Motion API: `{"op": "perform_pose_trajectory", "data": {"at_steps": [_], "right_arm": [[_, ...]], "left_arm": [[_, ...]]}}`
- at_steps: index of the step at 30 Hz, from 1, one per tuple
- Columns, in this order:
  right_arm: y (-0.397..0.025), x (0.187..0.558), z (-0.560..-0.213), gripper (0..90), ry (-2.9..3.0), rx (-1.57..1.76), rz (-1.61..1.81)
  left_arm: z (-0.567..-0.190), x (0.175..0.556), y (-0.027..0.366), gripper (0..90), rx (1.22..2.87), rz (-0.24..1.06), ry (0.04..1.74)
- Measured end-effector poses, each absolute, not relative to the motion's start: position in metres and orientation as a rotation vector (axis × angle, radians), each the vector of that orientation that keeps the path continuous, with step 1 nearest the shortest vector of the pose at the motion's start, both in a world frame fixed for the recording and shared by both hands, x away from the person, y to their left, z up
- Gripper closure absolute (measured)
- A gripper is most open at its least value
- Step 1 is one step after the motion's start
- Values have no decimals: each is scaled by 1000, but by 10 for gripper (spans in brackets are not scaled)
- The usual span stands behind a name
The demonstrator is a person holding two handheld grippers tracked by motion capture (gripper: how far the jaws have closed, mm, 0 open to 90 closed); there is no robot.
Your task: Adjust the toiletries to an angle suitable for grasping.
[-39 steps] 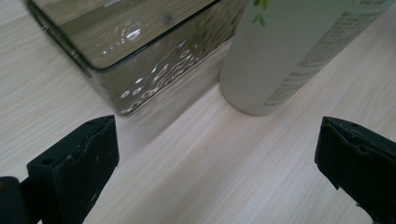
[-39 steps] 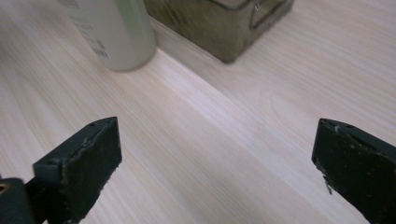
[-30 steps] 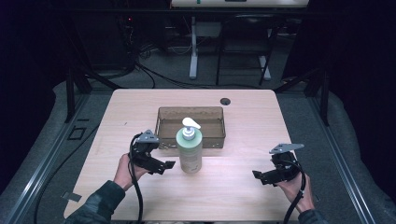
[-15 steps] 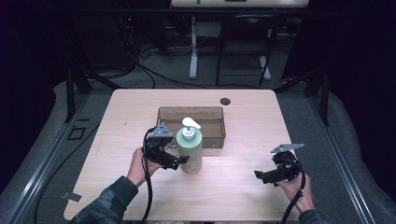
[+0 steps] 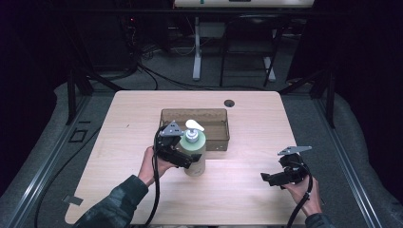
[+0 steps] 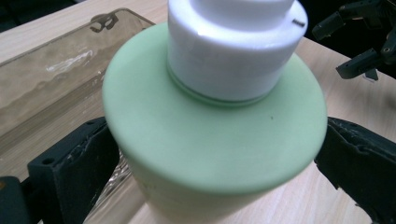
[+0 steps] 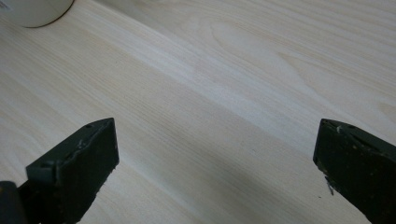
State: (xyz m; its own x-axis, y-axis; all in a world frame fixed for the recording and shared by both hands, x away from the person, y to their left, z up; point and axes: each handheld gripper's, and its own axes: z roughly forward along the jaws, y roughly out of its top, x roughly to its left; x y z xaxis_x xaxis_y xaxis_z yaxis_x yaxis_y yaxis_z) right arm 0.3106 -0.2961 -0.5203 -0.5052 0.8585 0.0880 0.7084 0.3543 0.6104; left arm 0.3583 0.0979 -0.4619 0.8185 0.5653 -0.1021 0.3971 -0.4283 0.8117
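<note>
We found that the left gripper had closed in from the table's left side to the green pump bottle within the last second. Its jaws flanked the bottle's body below the shoulder; we could not tell whether they yet pressed it. The bottle stood upright on the table, just in front of the brown tray. A grasp appeared imminent. The right gripper had stayed well apart, jaws spread over bare wood. Nothing obstructed.
</note>
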Motion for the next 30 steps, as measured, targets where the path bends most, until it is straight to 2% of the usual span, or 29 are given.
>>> {"op": "perform_pose_trajectory", "data": {"at_steps": [4, 14, 30], "right_arm": [[-296, 311, -521, 0, 2373, 1399, 874], [-294, 311, -521, 0, 2384, 1388, 863], [-290, 311, -528, 9, 2395, 1351, 777]], "left_arm": [[-461, 359, 99, 112, 2068, 261, 711], [-460, 356, 100, 121, 2082, 294, 702], [-458, 351, 128, 123, 2066, 348, 814]]}}
